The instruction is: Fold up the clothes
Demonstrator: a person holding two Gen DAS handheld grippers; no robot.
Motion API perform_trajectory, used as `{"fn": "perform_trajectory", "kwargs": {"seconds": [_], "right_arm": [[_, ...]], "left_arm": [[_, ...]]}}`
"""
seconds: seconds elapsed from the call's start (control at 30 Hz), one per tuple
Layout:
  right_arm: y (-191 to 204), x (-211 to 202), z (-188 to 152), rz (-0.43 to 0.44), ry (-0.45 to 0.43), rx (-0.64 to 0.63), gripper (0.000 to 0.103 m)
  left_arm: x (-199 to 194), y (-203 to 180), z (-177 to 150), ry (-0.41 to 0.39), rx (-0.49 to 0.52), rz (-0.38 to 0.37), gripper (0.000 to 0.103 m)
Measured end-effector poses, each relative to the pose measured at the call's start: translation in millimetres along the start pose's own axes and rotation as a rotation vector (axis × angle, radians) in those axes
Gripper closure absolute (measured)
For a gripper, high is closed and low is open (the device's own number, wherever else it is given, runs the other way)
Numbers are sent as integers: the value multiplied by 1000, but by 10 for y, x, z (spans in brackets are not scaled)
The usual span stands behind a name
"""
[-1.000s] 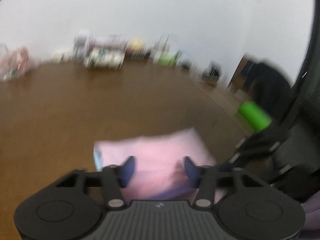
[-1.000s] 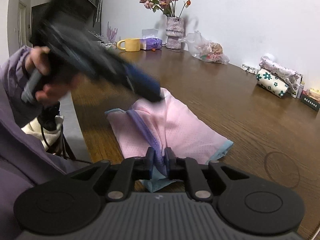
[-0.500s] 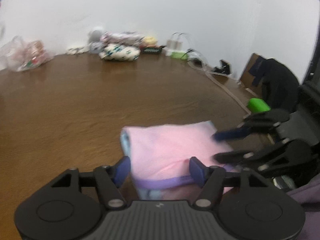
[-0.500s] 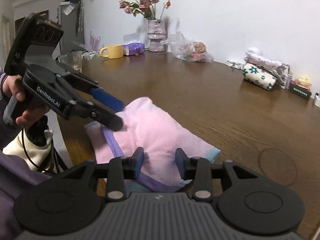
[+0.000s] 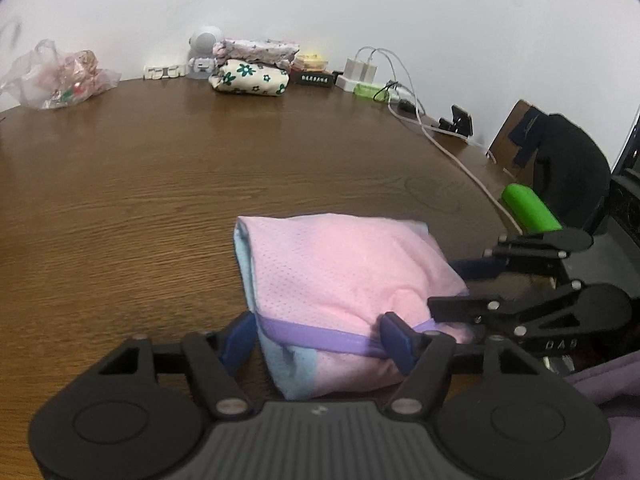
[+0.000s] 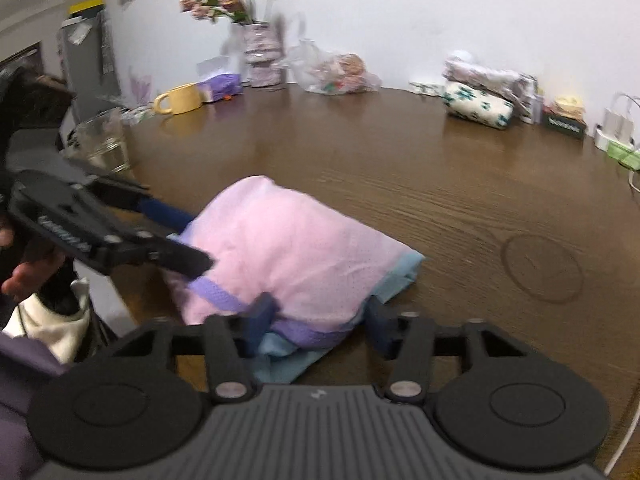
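Compared with one second ago, the right gripper [image 6: 318, 322] has gone from nearly closed on the purple band to spread wide, and the left gripper [image 5: 318, 338] has come down from above the garment to the garment's near edge. Half a second ago both were already spread; both now sit closer to the cloth.

Garment: the folded pink garment [image 5: 344, 272] lies on the wooden table [image 5: 160, 184], close to the table's near edge, where the person's purple sleeve [image 5: 600, 384] shows. It forms a compact, slightly puffed rectangle. In the left wrist view its long axis runs from the near edge of the table toward the far wall. A light blue edge [image 5: 245, 264] runs along its left side, and a purple band [image 5: 320, 336] crosses its near end.

Relation to the grippers:
- Left gripper: jaws spread apart, holding nothing. Its fingers straddle the near end of the garment; the right finger touches the purple band.
- Right gripper: jaws spread apart, holding nothing. In the right wrist view its fingers bracket the garment's near corner, where the purple band [image 6: 312, 332] and blue layer [image 6: 400, 276] show. Whether they touch the cloth cannot be determined.
- In the right wrist view, the left gripper [image 6: 188, 240] reaches the garment from the left side.
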State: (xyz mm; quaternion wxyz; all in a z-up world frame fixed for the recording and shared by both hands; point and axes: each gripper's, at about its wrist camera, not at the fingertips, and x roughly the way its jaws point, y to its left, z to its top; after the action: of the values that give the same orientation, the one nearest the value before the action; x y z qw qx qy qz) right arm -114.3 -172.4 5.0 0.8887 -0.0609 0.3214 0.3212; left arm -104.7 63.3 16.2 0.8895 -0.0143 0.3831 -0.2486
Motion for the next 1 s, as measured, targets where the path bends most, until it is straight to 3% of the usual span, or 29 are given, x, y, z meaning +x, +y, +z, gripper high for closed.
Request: {"fn": "perform_trajectory", "kwargs": {"seconds": [0.03, 0.07, 0.17, 0.3, 0.47, 0.73, 0.9, 1.0], "right_arm": [[23, 2, 1, 1, 2, -4, 73], [39, 2, 6, 4, 4, -6, 76], [31, 5, 29, 30, 7, 10, 87], [-14, -15, 135, 15, -13, 19, 90], [-153, -139, 470, -6, -106, 38, 92], [-581, -337, 1522, -95, -224, -68, 92], [-1099, -305, 2458, -183, -289, -144, 92], [-1556, -98, 3080, -207, -302, -119, 91]], "left_arm": [[0, -6, -12, 0, -7, -20, 67], [2, -7, -10, -5, -12, -28, 74], [13, 1, 20, -32, -21, -26, 84], [26, 11, 89, -67, -28, -26, 89], [-11, 19, 458, -119, -4, -56, 91], [-132, -112, 1833, -295, 194, 2, 91], [109, -26, 2931, -371, 209, 2, 91], [416, 125, 3555, -389, 192, 11, 91]]}}
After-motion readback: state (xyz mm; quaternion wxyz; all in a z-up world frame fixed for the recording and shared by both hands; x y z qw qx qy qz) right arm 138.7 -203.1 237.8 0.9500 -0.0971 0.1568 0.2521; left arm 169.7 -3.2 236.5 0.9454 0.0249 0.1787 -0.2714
